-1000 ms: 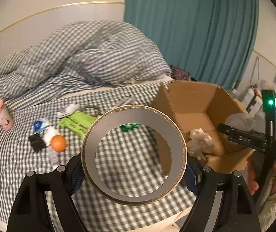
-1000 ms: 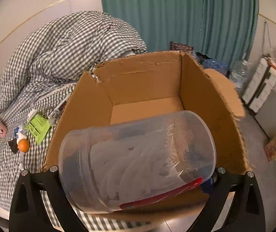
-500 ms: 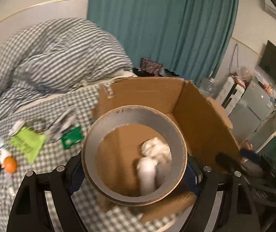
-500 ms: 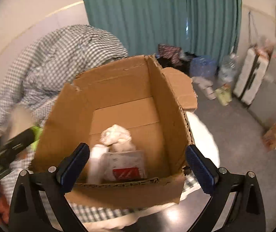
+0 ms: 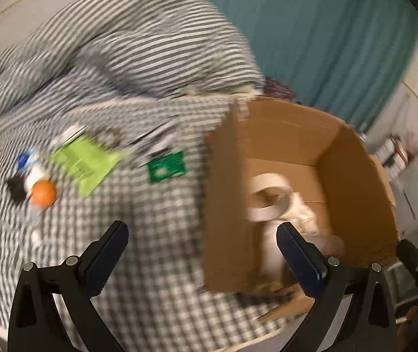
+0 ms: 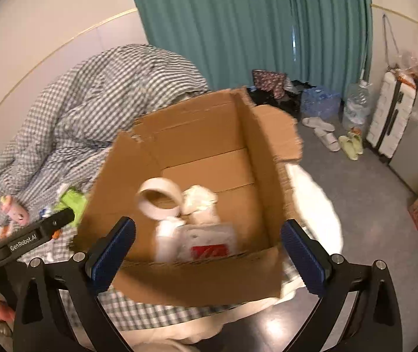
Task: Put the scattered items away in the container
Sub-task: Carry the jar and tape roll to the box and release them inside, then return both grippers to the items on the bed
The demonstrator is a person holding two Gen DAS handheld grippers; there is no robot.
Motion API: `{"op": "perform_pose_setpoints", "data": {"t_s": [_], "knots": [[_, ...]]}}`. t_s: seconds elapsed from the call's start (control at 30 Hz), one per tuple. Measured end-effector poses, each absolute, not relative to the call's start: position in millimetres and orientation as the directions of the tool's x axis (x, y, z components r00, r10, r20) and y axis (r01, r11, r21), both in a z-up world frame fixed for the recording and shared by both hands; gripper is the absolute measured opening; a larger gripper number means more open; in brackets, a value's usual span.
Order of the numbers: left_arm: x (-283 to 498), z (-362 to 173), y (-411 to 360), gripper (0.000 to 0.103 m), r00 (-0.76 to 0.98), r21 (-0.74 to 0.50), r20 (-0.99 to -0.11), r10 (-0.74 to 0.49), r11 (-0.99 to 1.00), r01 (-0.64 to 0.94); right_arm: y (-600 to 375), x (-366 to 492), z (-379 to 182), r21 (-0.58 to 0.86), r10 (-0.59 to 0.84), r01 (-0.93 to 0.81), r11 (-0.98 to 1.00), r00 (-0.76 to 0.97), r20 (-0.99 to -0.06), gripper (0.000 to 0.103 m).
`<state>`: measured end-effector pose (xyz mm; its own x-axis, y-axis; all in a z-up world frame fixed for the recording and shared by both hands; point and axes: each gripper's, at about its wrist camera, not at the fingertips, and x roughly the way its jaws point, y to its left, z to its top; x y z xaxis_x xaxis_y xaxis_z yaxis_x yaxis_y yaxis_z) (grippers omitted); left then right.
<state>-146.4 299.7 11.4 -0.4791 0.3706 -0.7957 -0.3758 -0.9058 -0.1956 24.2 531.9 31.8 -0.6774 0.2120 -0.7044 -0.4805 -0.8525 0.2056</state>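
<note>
An open cardboard box (image 6: 209,129) stands on the checked bed; it also shows in the left wrist view (image 5: 352,158). Inside lie a tape roll (image 6: 159,199), a clear plastic jar with a red label (image 6: 206,240) and crumpled white paper (image 6: 200,199). The tape roll also shows in the left wrist view (image 5: 270,196). My left gripper (image 5: 206,252) is open and empty at the box's left wall. My right gripper (image 6: 207,246) is open and empty above the box's near edge. Still on the bed: a green packet (image 5: 87,161), a dark green card (image 5: 166,167), an orange ball (image 5: 43,193).
A heaped checked duvet (image 5: 127,50) fills the back of the bed. A pink bottle (image 6: 14,211) lies at the far left. A teal curtain (image 6: 253,29) hangs behind. Slippers (image 6: 326,138), a water jug (image 6: 355,105) and a white suitcase (image 6: 390,117) stand on the floor at right.
The left gripper opened and dropped the tape roll into the box, then swung left. The right gripper released the plastic jar into the box earlier and stays open above it.
</note>
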Motion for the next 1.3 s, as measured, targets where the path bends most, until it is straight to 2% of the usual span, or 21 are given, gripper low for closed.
{"op": "perform_pose_setpoints", "data": {"t_s": [0.13, 0.27, 0.5, 0.67, 0.8, 0.9, 1.0, 1.3], "knots": [[-153.7, 3.5, 241.0, 0.103, -0.501, -0.183, -0.812, 0.298, -0.946, -0.266, 497.4, 20.2, 39.1, 0.197, 0.187, -0.43, -0.881, -0.699, -0.69, 0.1], [-153.3, 3.1, 180.7, 0.103, -0.518, -0.252, -0.797, 0.31, -0.95, -0.182, 461.6, 14.0, 41.9, 0.248, 0.09, -0.346, -0.905, -0.725, -0.683, 0.1], [-148.8, -6.2, 83.9, 0.103, -0.577, -0.137, -0.804, 0.141, -0.989, -0.052, 382.2, -0.3, 41.5, 0.273, -0.037, -0.182, -0.945, -0.768, -0.64, 0.1], [-157.0, -19.4, 7.2, 0.103, -0.586, -0.042, -0.81, -0.005, -0.997, 0.067, 319.2, -45.2, 27.6, 0.283, -0.133, -0.08, -0.956, -0.742, -0.657, 0.1], [-167.6, -31.2, -40.6, 0.103, -0.58, -0.086, -0.814, -0.012, -0.986, 0.142, 273.9, -82.7, 16.7, 0.219, -0.152, 0.002, -0.976, -0.724, -0.673, 0.1], [-182.7, -44.7, -56.9, 0.103, -0.573, -0.091, -0.82, -0.019, -0.982, 0.163, 249.4, -111.4, 2.2, 0.195, -0.178, 0.06, -0.979, -0.718, -0.673, 0.1], [-198.6, -57.9, -61.7, 0.103, -0.562, -0.092, -0.827, -0.011, -0.984, 0.154, 226.0, -146.8, -22.2, 0.17, -0.178, 0.08, -0.982, -0.681, -0.711, 0.1], [-253.2, -94.4, -40.6, 0.103, -0.557, -0.032, -0.83, -0.023, -0.996, 0.088, 182.8, -248.8, -84.8, 0.119, -0.168, 0.121, -0.985, -0.587, -0.792, 0.099]]}}
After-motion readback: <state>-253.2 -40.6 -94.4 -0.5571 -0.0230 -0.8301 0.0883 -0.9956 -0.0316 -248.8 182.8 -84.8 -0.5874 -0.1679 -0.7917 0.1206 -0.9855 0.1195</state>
